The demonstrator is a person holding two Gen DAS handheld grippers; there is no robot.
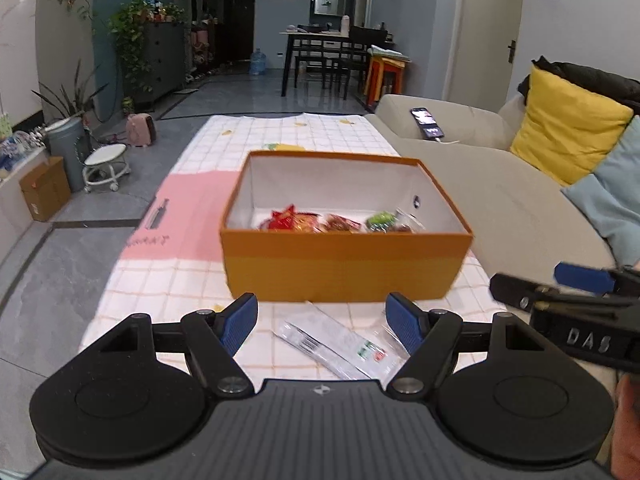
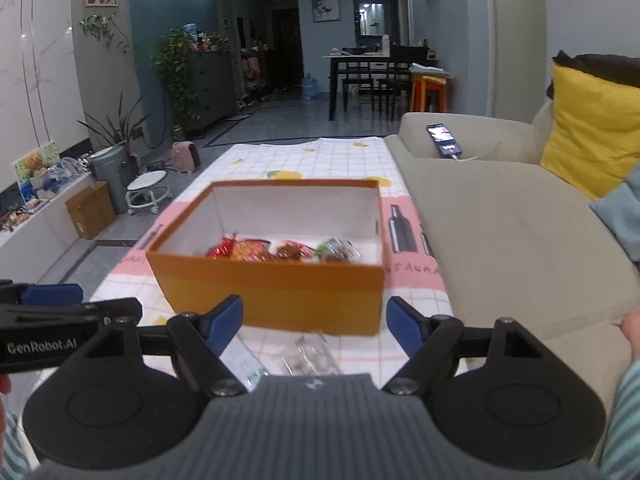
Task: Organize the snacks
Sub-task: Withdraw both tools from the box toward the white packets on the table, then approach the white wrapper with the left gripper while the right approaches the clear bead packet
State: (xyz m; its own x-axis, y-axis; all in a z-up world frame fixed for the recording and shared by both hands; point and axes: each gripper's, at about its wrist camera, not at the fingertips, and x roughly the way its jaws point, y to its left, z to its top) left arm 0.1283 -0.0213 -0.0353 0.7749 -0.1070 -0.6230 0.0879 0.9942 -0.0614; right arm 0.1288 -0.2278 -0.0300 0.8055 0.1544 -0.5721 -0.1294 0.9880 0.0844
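Long clear snack packet (image 1: 340,346) flat on the counter (image 1: 168,280), just before the orange box (image 1: 344,272); likely light, crinkly, slippery, best pinched across its narrow middle. Left fingers (image 1: 324,322) and right fingers (image 2: 316,322) spread open, empty.

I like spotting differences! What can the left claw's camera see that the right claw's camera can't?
Only the left view shows the long clear packet whole, printed label and all. Only the right view shows the teddy bear picture and the bottle drawings on the cloth. Both show the orange box of snacks and the phone on the sofa.
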